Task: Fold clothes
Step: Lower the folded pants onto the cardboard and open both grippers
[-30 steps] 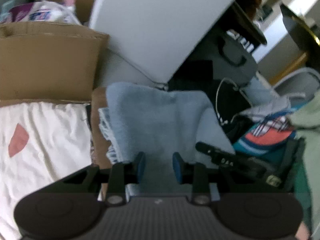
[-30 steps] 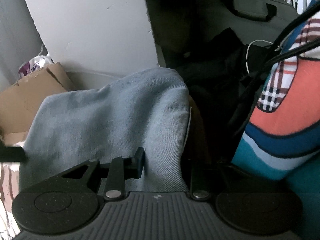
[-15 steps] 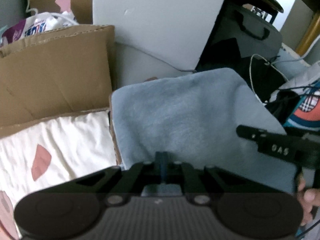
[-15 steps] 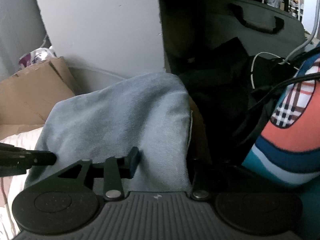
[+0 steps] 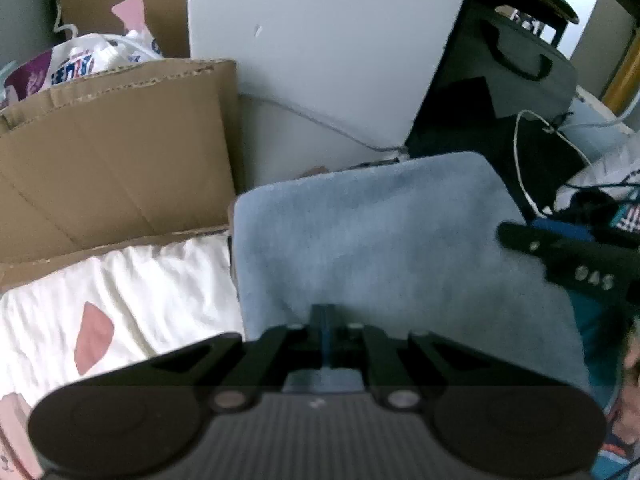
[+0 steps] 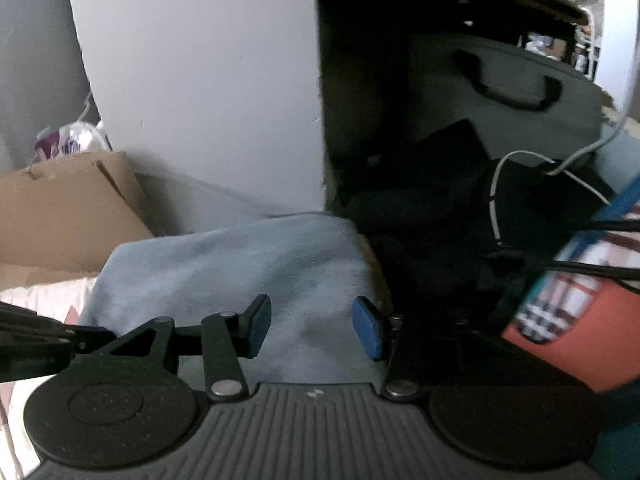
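Left wrist view shows us the left claw (image 5: 325, 320) with its two fingers pressed together at the near edge of the light blue garment (image 5: 384, 240); we cannot tell if a fold of the cloth is pinched between them, because they meet in one dark line. The blue garment lies flat and folded in the middle of the scene, with a white cloth with pink patches (image 5: 120, 300) just beside it on its left side and a brown cardboard box (image 5: 112, 168) behind that cloth. A plastic bag (image 5: 88, 60) sits behind the box, and a white panel (image 5: 320, 40) stands upright behind the garment. On the right side we see the right claw (image 5: 568, 264) reaching over the right edge of the garment. In the right wrist view the right claw (image 6: 312, 324) has its blue pads (image 6: 368, 328) apart, above the blue garment (image 6: 248, 264), and they do not press on it. To its right we see a colourful cloth with a check pattern (image 6: 560, 312), dark fabric with a white cable (image 6: 496, 200), and a grey bag with a black handle (image 6: 520, 84) further back.
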Available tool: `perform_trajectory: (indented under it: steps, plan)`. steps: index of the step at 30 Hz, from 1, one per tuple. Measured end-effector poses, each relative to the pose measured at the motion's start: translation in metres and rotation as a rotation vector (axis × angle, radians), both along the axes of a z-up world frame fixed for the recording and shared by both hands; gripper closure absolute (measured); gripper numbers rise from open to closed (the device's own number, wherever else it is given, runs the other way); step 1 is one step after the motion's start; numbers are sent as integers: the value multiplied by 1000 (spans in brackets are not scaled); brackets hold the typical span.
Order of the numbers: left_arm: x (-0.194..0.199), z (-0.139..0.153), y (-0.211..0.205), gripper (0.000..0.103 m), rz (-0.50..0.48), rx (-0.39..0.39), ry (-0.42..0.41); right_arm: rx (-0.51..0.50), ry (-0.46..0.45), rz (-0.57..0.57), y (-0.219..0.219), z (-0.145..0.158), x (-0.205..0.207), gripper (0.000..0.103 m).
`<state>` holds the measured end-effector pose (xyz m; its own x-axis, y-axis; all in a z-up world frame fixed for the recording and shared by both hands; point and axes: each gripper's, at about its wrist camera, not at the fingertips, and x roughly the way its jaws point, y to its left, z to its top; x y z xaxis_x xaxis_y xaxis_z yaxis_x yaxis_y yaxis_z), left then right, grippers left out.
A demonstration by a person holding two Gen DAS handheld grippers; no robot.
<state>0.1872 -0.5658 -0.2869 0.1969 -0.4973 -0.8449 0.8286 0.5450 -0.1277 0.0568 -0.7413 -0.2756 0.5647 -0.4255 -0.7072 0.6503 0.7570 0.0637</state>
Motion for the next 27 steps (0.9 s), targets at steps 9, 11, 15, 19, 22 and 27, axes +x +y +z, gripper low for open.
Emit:
perform_trajectory:
  steps: [9, 11, 15, 19, 22, 27]
  plan:
    - [12, 1, -19, 100, 11, -42, -26, 35, 22, 5, -14, -18, 26, 51]
    - [14, -2, -25, 100, 14, -39, -35, 42, 27, 6, -16, -21, 33, 50]
    - [21, -8, -32, 100, 34, -37, -38, 57, 35, 12, -22, -32, 46, 50]
    - [21, -4, -30, 99, 38, -60, -47, 130, 16, -16, -37, -37, 50, 49]
    - [12, 9, -20, 87, 26, -83, -68, 128, 36, -16, -36, -27, 50, 49]
    - [-14, 29, 7, 81, -75, -135, -92, 94, 6, 35, -2, -13, 26, 49]
